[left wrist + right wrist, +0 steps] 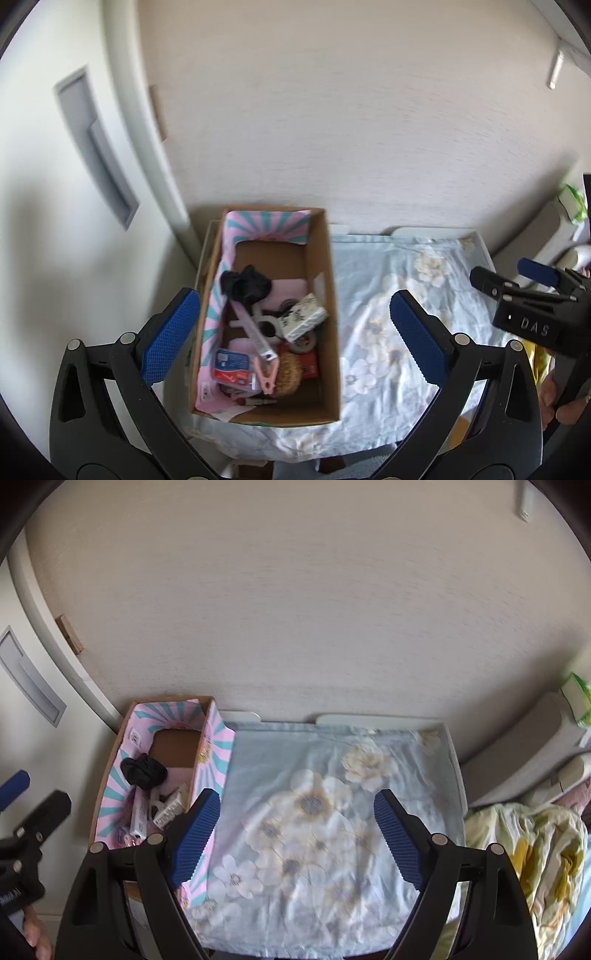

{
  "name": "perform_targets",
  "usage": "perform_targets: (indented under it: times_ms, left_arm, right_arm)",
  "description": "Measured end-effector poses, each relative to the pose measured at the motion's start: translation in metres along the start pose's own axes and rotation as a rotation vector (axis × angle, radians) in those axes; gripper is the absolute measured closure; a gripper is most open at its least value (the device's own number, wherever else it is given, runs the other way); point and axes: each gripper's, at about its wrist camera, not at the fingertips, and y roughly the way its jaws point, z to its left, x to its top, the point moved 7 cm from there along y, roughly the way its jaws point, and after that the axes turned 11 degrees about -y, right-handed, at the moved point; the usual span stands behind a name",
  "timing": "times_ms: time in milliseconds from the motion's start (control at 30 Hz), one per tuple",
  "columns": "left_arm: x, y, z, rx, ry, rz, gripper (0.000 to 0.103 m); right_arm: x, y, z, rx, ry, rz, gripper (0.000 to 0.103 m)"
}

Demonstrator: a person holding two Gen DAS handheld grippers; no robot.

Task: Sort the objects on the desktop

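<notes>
Both views give you soft, even daylight with no hard glare; the pale wood-grain wall panel (351,122) reads bright and slightly washed out. You see a faint shadow where the open brown cardboard box (330,314) meets the light-blue flower-printed cloth (325,812). Fisheye distortion bends the white door frame (147,122) into an arc, and a black vignette closes every corner. Motion blur softens both frames: the box's contents smear in the left wrist view, and the cloth's print lacks crisp edges in the right wrist view. The blue ribbed pads (195,834) nearest your lens stay sharpest. The yellow-flowered bedding (535,856) at the edge is stretched and soft.
</notes>
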Motion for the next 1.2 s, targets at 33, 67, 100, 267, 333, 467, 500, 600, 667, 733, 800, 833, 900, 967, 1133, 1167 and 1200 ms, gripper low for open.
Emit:
perform_targets:
  times_ms: [33, 67, 100, 267, 333, 467, 500, 600, 667, 733, 800, 833, 900, 967, 1133, 1167, 1200]
  left_arm:
    - [0.001, -0.002, -0.008, -0.002, 0.016, 0.006, 0.000]
    - [0.001, -0.004, -0.014, -0.002, 0.030, 0.008, 0.000]
    - [0.001, -0.006, -0.020, 0.000, 0.044, 0.006, 0.000]
    - [-0.007, -0.011, -0.046, 0.021, 0.104, 0.007, 0.000]
    - [-0.012, -0.011, -0.054, 0.010, 0.112, 0.021, 0.000]
    - [-0.020, -0.006, -0.059, 0.002, 0.109, 0.050, 0.000]
    - [-0.021, -0.005, -0.059, 0.004, 0.106, 0.053, 0.000]
    - [-0.021, -0.004, -0.056, 0.013, 0.089, 0.061, 0.000]
    - [-0.020, -0.004, -0.055, 0.019, 0.081, 0.059, 0.000]
    - [-0.018, -0.005, -0.052, 0.024, 0.070, 0.054, 0.000]
    - [-0.016, -0.005, -0.050, 0.027, 0.059, 0.052, 0.000]
    - [-0.015, -0.005, -0.049, 0.029, 0.055, 0.051, 0.000]
    - [-0.014, -0.006, -0.048, 0.033, 0.049, 0.049, 0.000]
    - [-0.013, -0.006, -0.046, 0.037, 0.043, 0.046, 0.000]
    - [-0.006, -0.014, -0.042, 0.074, 0.042, -0.024, 0.000]
    - [-0.003, -0.018, -0.042, 0.083, 0.046, -0.051, 0.000]
    - [0.000, -0.023, -0.042, 0.086, 0.049, -0.079, 0.000]
  right_arm:
    - [-0.003, -0.004, -0.005, -0.006, 0.011, -0.002, 0.020]
    - [-0.007, -0.008, -0.011, -0.017, 0.022, -0.003, 0.020]
    - [-0.010, -0.012, -0.016, -0.028, 0.030, -0.002, 0.020]
    - [-0.026, -0.028, -0.034, -0.065, 0.064, -0.012, 0.020]
    - [-0.031, -0.031, -0.037, -0.075, 0.071, -0.018, 0.020]
    - [-0.042, -0.026, -0.041, -0.066, 0.079, -0.011, 0.020]
    - [-0.043, -0.025, -0.041, -0.061, 0.082, -0.010, 0.020]
    - [-0.044, -0.022, -0.042, -0.051, 0.083, -0.008, 0.020]
    - [-0.045, -0.023, -0.041, -0.053, 0.081, -0.013, 0.020]
    - [-0.044, -0.023, -0.040, -0.050, 0.069, -0.018, 0.020]
    - [-0.042, -0.022, -0.039, -0.046, 0.054, -0.019, 0.020]
    - [-0.041, -0.022, -0.038, -0.044, 0.050, -0.019, 0.020]
    - [-0.040, -0.021, -0.036, -0.041, 0.040, -0.020, 0.020]
    - [-0.039, -0.020, -0.035, -0.041, 0.032, -0.020, 0.020]
    - [-0.037, -0.021, -0.035, -0.035, 0.024, -0.026, 0.020]
    - [-0.037, -0.021, -0.034, -0.034, 0.022, -0.028, 0.020]
    - [-0.037, -0.021, -0.034, -0.033, 0.020, -0.029, 0.020]
